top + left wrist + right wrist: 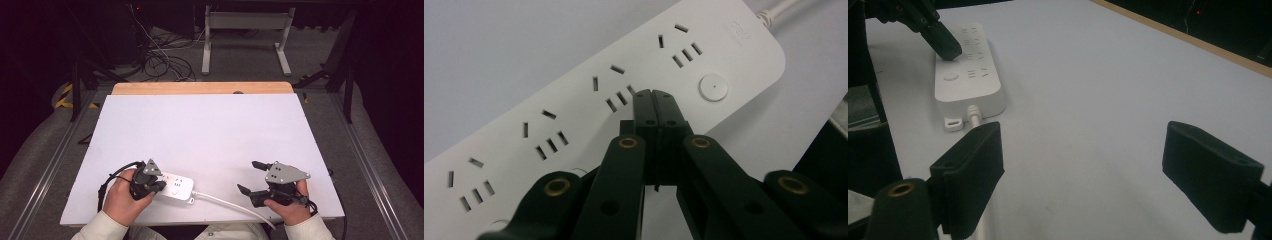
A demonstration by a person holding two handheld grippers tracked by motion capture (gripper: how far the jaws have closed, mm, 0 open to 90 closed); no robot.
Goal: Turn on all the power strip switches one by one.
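A white power strip (176,187) with several sockets and a round button (713,88) lies near the table's front left edge, and its white cable (235,205) runs right towards the front edge. My left gripper (159,186) is shut, with its tips (655,96) pressed together over the strip's top face beside the button. The right gripper view shows the same strip (968,75) with the left gripper's tip (948,49) resting on it. My right gripper (249,177) stands open above bare table at the front right, nothing between its pads (970,167).
The white table (200,135) has a wooden strip (202,88) along its far edge. Beyond it on the floor are tangled cables (160,55) and a white frame stand (245,30). Dark rails run along both sides.
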